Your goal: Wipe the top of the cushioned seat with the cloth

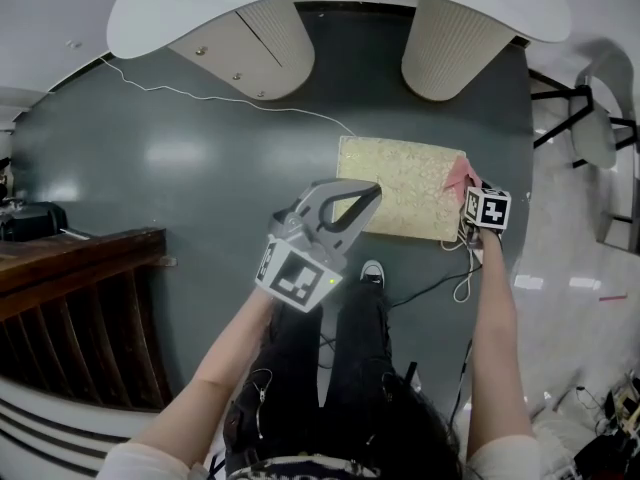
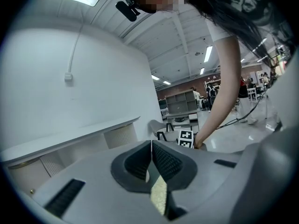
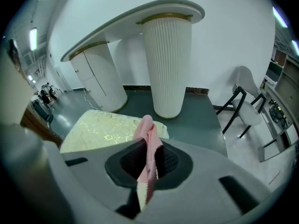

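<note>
The cushioned seat (image 1: 400,186) is a cream, gold-patterned rectangle on the dark green floor; it also shows in the right gripper view (image 3: 100,129). My right gripper (image 1: 468,194) hangs over the seat's right end, shut on a pink cloth (image 1: 458,175) that sticks up between its jaws (image 3: 147,143). My left gripper (image 1: 362,200) is held above the seat's near-left edge with its jaws shut on nothing (image 2: 151,160). In the left gripper view a strip of the seat (image 2: 160,194) shows below the jaws.
A white table (image 1: 340,8) with two ribbed cream pedestals (image 1: 455,53) stands just beyond the seat. A white cable (image 1: 230,98) runs over the floor to the seat. A dark wooden rail (image 1: 80,278) is at the left, a chair (image 3: 250,101) at the right.
</note>
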Demonstrator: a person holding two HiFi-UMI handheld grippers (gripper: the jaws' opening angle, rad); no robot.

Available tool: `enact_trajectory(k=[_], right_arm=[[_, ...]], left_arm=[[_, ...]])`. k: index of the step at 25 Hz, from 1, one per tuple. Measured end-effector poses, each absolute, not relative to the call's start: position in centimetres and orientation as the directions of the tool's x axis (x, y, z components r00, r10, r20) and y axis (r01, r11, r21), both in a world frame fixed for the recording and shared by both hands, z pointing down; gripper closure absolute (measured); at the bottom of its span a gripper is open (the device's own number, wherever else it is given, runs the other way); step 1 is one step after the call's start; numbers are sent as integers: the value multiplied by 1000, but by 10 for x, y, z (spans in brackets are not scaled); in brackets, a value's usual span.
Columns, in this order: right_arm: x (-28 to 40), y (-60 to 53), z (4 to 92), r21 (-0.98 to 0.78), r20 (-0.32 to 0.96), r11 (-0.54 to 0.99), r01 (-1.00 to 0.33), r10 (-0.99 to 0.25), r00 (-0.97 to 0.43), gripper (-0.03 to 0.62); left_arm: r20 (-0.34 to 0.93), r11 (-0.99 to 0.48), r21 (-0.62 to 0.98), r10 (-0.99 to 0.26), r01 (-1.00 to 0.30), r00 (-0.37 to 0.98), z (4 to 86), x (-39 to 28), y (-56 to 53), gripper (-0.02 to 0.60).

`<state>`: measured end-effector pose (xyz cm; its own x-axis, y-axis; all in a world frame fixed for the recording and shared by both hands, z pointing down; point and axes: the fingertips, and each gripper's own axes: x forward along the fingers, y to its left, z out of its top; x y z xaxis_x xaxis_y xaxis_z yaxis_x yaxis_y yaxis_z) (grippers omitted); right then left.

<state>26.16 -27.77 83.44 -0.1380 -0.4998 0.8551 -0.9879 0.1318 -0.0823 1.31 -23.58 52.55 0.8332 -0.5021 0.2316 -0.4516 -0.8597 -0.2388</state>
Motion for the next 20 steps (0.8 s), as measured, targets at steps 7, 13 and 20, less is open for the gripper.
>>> enact_trajectory(k=[7,13,20], right_arm=[[156,-281,802,-193,779,325,-926,-523,-346,582],[31,-277,801,-263,750,487,-833,-439,-494,582],[-53,-271,819,-300,757,539,-787,-367,-540,582]], left_arm=[[224,-841,-246,-533,-482,816,516,-1,-242,575],[248,-830,-247,-553,-500,795,513,-33,-244,575],[261,-817,-241,-574,-523,776,516,-68,-246,575]])
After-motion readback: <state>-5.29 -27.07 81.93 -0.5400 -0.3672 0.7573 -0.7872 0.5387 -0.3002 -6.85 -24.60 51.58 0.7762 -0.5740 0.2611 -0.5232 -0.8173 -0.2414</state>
